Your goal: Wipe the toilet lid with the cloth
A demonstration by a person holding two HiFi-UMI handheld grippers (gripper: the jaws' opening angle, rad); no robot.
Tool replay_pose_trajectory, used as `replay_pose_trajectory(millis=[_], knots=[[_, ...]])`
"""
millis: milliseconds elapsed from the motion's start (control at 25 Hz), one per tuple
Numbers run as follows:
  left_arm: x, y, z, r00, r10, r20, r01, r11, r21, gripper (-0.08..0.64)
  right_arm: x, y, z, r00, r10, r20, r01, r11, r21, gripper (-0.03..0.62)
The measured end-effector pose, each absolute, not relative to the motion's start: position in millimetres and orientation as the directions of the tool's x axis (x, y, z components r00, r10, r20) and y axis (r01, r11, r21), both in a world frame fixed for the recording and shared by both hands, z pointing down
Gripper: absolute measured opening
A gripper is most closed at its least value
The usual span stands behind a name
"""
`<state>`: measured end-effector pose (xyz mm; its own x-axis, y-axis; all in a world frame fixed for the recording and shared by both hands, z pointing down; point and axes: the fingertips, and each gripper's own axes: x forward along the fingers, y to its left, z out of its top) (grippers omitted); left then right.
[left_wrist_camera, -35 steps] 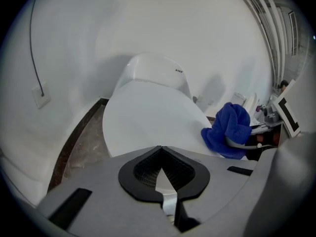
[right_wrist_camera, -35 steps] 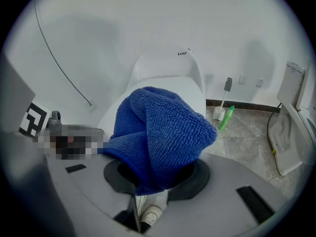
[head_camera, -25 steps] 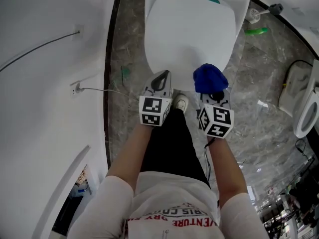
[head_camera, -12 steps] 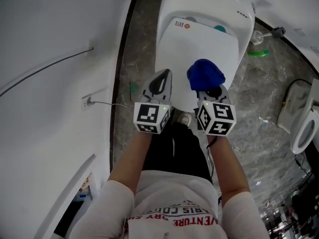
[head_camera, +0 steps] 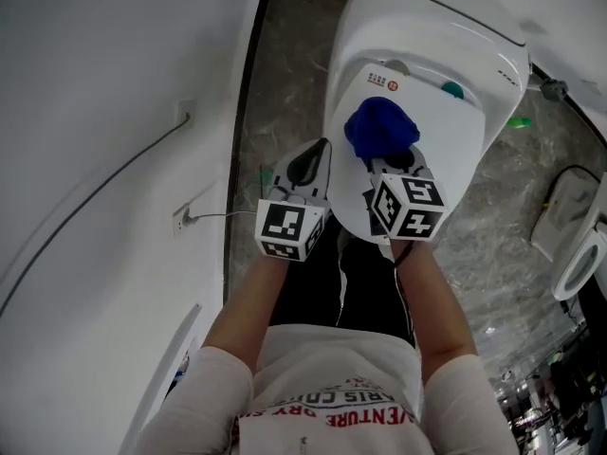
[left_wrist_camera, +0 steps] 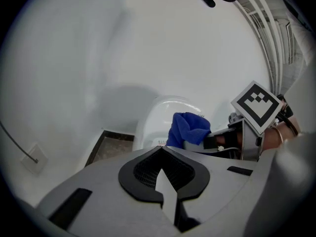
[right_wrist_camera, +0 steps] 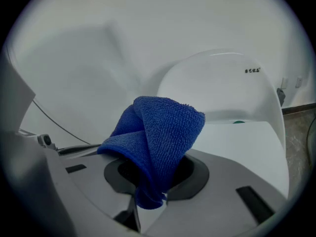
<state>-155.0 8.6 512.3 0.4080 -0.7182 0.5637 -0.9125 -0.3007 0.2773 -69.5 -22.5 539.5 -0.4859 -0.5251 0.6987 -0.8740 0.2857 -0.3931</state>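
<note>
Bunched blue terry cloth (right_wrist_camera: 159, 132) clamped in right gripper (right_wrist_camera: 148, 201), smooth white toilet lid (head_camera: 446, 164)

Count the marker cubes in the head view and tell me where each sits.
2. One marker cube sits on the left gripper, left of the toilet lid; the other marker cube sits on the right gripper, which holds the blue cloth over the lid. None seems hidden.

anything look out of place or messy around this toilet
Only minor: a small green item lies loose on the floor beside the toilet. The toilet lid looks closed and unmarked.
</note>
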Motion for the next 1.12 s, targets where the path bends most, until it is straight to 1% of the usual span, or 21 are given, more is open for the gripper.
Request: replay_pose_trajectory(millis=[200,400,560,880,1120], knots=[[-178,-22,538,0.429,-0.676,0.600,-0.903,-0.296,0.312,0.006,-100,-53,574,-0.479,-0.452,0.753,-0.877,0.284,-0.388,0.087],[-185,-43,553,0.448,-0.659,0.604,-0.893,-0.304,0.331,0.006,-98,-72,604,-0.412,-0.424,0.806,-0.909,0.244,-0.337,0.087],[-183,-45,566,0.461,-0.633,0.622,-0.887,-0.307,0.345,0.006,-90,-80,616,-0.369,-0.422,0.828,-0.925,0.249,-0.285,0.087],[-158,-41,569,0.490,-0.592,0.639,-0.871,-0.353,0.341,0.006,-67,-83,613,-0.383,-0.449,0.808,-0.924,0.181,-0.337,0.087],[-128,-39,562,0.489,-0.580,0.651,-0.871,-0.356,0.337,0.006,-21,-80,608,-0.369,-0.450,0.813,-0.929,0.153,-0.337,0.087]])
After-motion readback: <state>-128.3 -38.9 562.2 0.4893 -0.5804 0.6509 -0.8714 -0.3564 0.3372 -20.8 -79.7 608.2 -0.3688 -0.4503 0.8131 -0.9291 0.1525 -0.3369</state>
